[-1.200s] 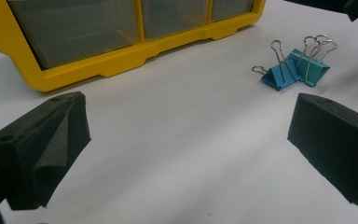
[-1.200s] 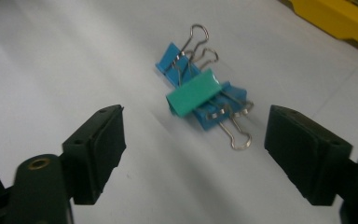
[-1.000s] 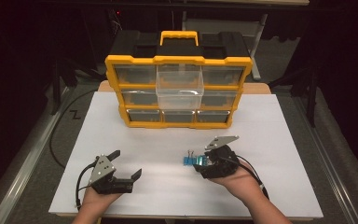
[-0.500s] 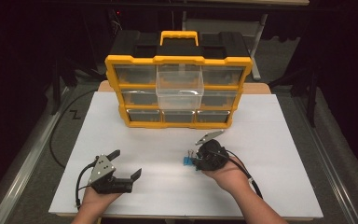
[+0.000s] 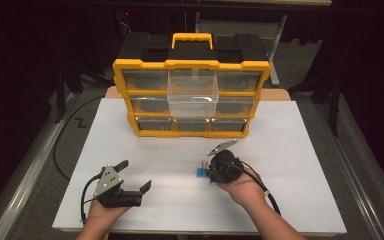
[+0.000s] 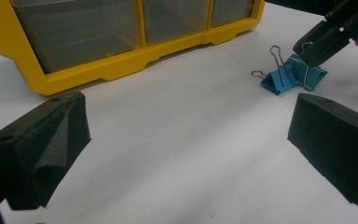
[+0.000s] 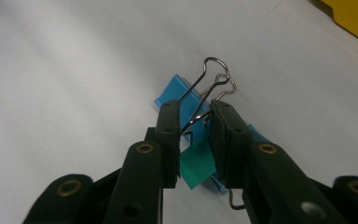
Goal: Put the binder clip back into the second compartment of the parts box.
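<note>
Looking along your right gripper [image 7: 193, 128], you lose much of the clips behind its own jaws: the teal binder clip [image 7: 196, 169] shows as a scrap between them, and the blue binder clip [image 7: 177, 93] beside it is partly covered, so you cannot tell which wire handles belong to which clip. From the high view the pair is a small blue smudge [image 5: 200, 172] at the tip of the right gripper [image 5: 211, 171], too small to separate. Your right hand [image 5: 240, 187] comes in from the near edge of the desk [image 5: 300, 150], right of centre, with the gripper pointing left across the white top and low over it. Its jaws have just been closing and now stand narrow, pinching the wire handles of the clips, with the teal body between them. The clips lie on the desk near its middle, well in front of the yellow drawer organizer [image 5: 191, 97] that stands at the far edge; its lower rim [image 6: 121, 65] is cut off in the left gripper view. Your left hand [image 5: 105, 212] rests at the near edge, left of centre, holding the left gripper [image 5: 136, 175] level, aimed toward the clips [image 6: 291, 77]. Its jaws stand wide apart, with bare desk between them and nothing held.
</note>
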### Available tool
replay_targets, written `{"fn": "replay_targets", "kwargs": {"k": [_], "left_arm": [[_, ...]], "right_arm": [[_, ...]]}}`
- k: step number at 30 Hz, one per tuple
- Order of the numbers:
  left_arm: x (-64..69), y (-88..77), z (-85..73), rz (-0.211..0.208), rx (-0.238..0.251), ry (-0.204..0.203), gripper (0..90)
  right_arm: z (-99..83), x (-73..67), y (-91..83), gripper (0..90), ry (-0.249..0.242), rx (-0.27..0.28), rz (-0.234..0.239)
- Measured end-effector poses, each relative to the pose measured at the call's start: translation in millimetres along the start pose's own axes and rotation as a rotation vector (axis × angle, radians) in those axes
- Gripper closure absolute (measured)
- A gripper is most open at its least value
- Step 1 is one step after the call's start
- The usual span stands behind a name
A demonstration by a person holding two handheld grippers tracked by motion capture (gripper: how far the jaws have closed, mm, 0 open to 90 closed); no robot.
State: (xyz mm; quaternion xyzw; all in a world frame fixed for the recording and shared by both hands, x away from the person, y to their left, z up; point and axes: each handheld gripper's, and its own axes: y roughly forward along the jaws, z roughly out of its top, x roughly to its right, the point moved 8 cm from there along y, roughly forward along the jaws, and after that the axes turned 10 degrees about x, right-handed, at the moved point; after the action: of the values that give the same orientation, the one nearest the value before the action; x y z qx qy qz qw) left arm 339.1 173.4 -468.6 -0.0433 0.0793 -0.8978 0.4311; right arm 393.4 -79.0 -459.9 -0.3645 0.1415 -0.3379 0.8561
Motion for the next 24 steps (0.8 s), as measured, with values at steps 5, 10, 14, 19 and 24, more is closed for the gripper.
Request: {"fn": "replay_targets", "kwargs": {"k": [5, 10, 14, 19, 24], "left_arm": [[0.1, 0.4, -0.1, -0.002, 0.000, 0.002, 0.2], [-0.3, -0.1, 0.5, -0.003, 0.003, 0.002, 0.2], [-0.4, 0.1, 0.4, -0.004, 0.003, 0.001, 0.2], [0.3, 0.2, 0.5, -0.006, 0.004, 0.001, 0.2], [0.6, 0.5, 0.4, -0.006, 0.005, 0.001, 0.2]], "right_arm": [[-1.2, 1.3, -2.9, 78.9, -0.010, -0.005, 0.013], [-2.4, 0.2, -9.1, 89.3, -0.009, -0.003, 0.014], [-4.7, -0.2, -15.1, 90.0, -0.017, -0.004, 0.036], [-7.0, -1.2, -23.4, 90.0, -0.040, -0.001, 0.069], [-10.3, -2.8, -32.0, 90.0, -0.057, -0.002, 0.102]]}}
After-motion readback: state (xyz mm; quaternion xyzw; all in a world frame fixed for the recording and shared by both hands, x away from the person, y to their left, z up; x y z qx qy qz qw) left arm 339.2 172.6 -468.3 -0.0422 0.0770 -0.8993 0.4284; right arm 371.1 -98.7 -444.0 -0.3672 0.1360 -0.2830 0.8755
